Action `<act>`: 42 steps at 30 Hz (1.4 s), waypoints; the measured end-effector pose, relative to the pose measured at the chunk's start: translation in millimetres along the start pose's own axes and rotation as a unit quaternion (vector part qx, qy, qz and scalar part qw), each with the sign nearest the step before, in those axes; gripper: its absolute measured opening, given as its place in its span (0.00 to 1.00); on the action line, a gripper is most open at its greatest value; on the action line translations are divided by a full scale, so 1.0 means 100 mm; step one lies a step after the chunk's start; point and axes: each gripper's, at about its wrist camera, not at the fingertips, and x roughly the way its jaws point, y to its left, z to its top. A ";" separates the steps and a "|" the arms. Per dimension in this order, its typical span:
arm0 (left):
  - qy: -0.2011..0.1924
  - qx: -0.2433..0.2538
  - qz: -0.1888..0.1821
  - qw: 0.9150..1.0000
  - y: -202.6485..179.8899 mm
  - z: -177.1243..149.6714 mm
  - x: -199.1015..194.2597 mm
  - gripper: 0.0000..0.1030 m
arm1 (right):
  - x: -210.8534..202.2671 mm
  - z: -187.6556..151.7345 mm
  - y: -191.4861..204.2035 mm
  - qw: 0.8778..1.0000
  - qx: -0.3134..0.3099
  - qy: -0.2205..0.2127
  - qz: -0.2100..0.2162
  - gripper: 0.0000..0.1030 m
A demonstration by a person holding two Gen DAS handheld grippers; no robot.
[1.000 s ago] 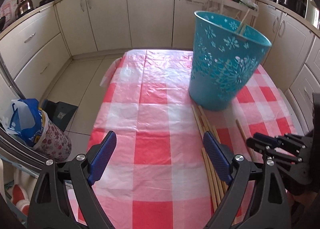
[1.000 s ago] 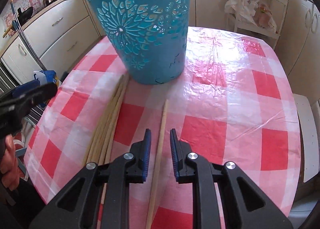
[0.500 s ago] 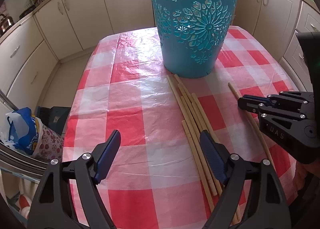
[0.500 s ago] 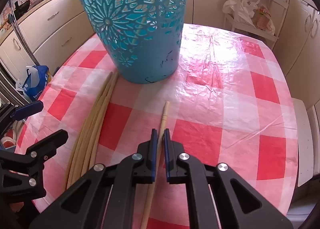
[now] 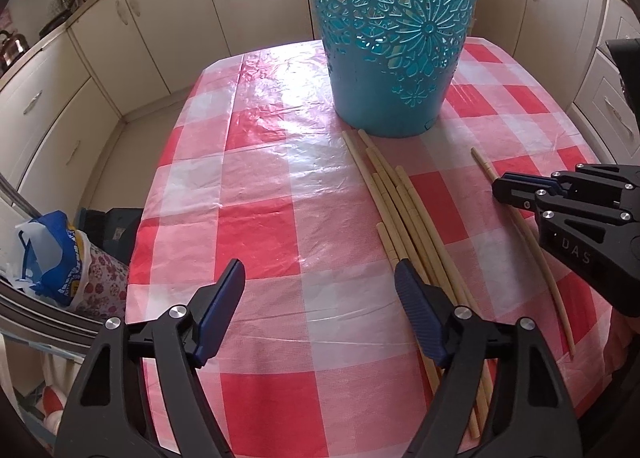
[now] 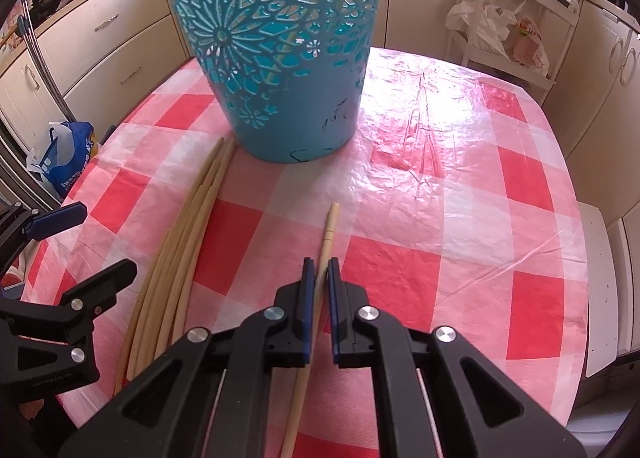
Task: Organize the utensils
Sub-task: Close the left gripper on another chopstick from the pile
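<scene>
A single pale wooden chopstick [image 6: 325, 242] lies on a red-and-white checked tablecloth [image 6: 460, 194], its near end pointing toward a teal plastic basket [image 6: 276, 46] with cut-out flower patterns, which stands upright at the far middle of the table. The chopstick stops short of the basket's base. The right gripper [image 6: 320, 270] has its two blue-padded fingers drawn in close on either side of this chopstick, clenched around its shaft, with the stick running back between the black arms.

To the left of the basket's base, a bundle of chopsticks [image 5: 404, 210] lies loose on the cloth in a rough fan, the far tips almost touching the basket. The left gripper [image 5: 320, 290] hovers over the cloth nearer the viewer than the basket, its fingers spread wide and holding nothing; its right finger overlaps the bundle in view.

Beyond the basket stand cream kitchen cabinets [image 5: 168, 18]. On the floor left of the table sits a blue-and-white plastic bag [image 5: 44, 250].
</scene>
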 end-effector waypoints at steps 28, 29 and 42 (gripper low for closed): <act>0.009 0.016 -0.048 0.999 -0.02 -0.01 0.10 0.31 | -0.02 0.01 -0.06 1.000 0.018 0.006 0.009 0.07; 0.007 0.017 -0.049 0.999 -0.01 -0.01 0.11 0.30 | -0.02 0.01 -0.06 1.000 0.019 0.006 0.010 0.07; 0.003 0.018 -0.068 0.998 -0.10 0.01 0.03 0.29 | -0.05 0.02 -0.07 1.000 0.023 0.002 0.014 0.08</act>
